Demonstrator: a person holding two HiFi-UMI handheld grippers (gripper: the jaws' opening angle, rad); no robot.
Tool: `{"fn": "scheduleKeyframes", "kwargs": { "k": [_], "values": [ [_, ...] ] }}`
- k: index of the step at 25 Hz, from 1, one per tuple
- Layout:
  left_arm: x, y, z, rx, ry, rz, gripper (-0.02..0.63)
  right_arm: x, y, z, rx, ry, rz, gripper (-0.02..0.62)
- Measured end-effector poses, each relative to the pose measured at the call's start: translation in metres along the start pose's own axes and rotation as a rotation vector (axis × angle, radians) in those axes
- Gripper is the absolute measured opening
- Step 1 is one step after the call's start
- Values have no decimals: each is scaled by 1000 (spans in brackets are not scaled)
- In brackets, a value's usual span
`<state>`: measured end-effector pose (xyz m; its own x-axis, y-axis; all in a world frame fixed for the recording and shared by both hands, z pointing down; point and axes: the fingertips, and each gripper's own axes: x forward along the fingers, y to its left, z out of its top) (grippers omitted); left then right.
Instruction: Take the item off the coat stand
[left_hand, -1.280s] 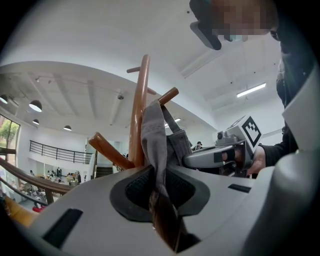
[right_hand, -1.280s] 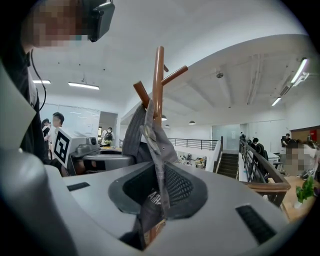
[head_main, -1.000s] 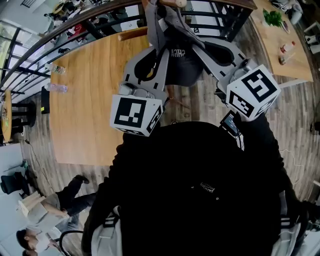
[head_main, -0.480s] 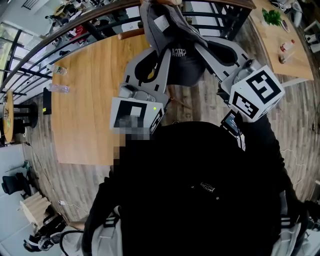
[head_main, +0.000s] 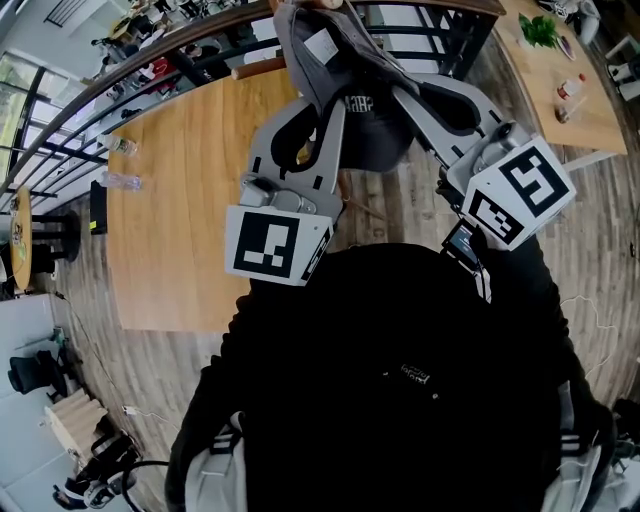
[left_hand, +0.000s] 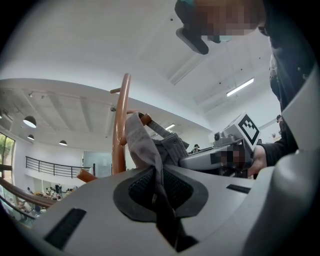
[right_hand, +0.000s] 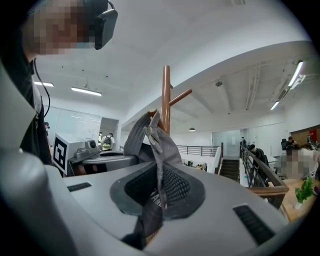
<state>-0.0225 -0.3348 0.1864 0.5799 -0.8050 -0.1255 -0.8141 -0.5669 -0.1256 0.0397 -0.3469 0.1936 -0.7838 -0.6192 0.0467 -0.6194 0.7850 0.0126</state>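
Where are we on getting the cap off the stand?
Done: both grips are made. The left gripper and right gripper are each shut on the grey cap. In hand: the cap, its top apparently draped over a peg of the coat stand. Left: raise it clear of the peg and carry it away.

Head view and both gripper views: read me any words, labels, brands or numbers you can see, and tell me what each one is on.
Grey cap: white block letters, upside down, too blurred to read surely.
White tag inside the cap: no print can be made out.
Black top: small chest logo, too small to read.
Marker cubes: black-and-white square patterns, no words.
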Motion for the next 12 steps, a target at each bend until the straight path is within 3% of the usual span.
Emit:
{"fn": "scheduleKeyframes", "kwargs": {
  "k": [12],
  "values": [
    [-1, -17, 19, 45, -17, -8, 25, -15, 4, 15, 8, -26, -20, 41]
  ]
}}
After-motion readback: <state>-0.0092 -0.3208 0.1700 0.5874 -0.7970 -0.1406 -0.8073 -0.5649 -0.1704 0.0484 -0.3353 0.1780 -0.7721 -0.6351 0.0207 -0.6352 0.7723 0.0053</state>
